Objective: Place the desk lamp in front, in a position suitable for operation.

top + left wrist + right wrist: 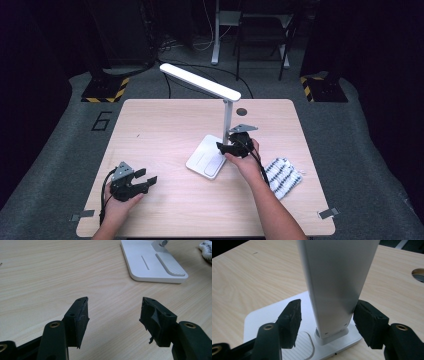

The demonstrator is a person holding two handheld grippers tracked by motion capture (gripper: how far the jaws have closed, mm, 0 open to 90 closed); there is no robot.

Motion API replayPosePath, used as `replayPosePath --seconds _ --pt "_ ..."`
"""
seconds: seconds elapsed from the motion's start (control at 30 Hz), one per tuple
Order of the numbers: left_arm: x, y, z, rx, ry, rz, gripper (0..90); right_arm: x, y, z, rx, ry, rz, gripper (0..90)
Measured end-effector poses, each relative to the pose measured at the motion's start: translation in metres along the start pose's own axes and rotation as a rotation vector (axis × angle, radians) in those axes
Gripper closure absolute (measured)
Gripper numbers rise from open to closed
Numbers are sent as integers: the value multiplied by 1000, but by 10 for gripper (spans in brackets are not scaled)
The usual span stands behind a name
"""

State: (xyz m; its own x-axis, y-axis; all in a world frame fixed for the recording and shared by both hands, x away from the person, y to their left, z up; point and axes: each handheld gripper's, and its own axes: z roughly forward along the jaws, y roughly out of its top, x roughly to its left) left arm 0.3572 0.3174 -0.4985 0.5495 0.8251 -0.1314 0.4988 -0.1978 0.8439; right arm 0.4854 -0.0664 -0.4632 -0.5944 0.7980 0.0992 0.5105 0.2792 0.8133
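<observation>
Left gripper [146,179] spread near table [165,220] front edge; right gripper [231,145] spread, straddling lamp post [337,285].

The worktop [165,130] looks like pale wood laminate, smooth and matt, with fine straight grain. The lamp [220,125] has a white plastic base [152,262], smooth with a soft sheen, bearing a ribbed strip along one edge. Its post [337,282] looks like brushed metal, satin grey and faintly reflective. The left gripper [115,312] has black matt plastic arms with brass-coloured inserts; its rubbery pads [80,320] look rough and frayed at the edges. The right gripper's [327,315] pads [292,317] are matt and grainy. The cloth [282,175] looks knitted and soft, striped dark and white.
</observation>
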Motion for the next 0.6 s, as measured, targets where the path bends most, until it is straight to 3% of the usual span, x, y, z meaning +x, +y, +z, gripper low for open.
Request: replayPosePath --seconds 0.13,0.27,0.43,0.6 --pt "-1 0 1 -5 3 -2 391 14 0 -5 -11 42 -24 454" --pt "-1 1 0 -4 2 4 391 32 2 -9 -40 115 -52 459" --pt "-1 1 0 -1 -1 8 392 55 0 -10 -34 181 -117 463" --pt "-3 1 2 -7 0 5 391 73 -3 -10 -35 235 -142 463"
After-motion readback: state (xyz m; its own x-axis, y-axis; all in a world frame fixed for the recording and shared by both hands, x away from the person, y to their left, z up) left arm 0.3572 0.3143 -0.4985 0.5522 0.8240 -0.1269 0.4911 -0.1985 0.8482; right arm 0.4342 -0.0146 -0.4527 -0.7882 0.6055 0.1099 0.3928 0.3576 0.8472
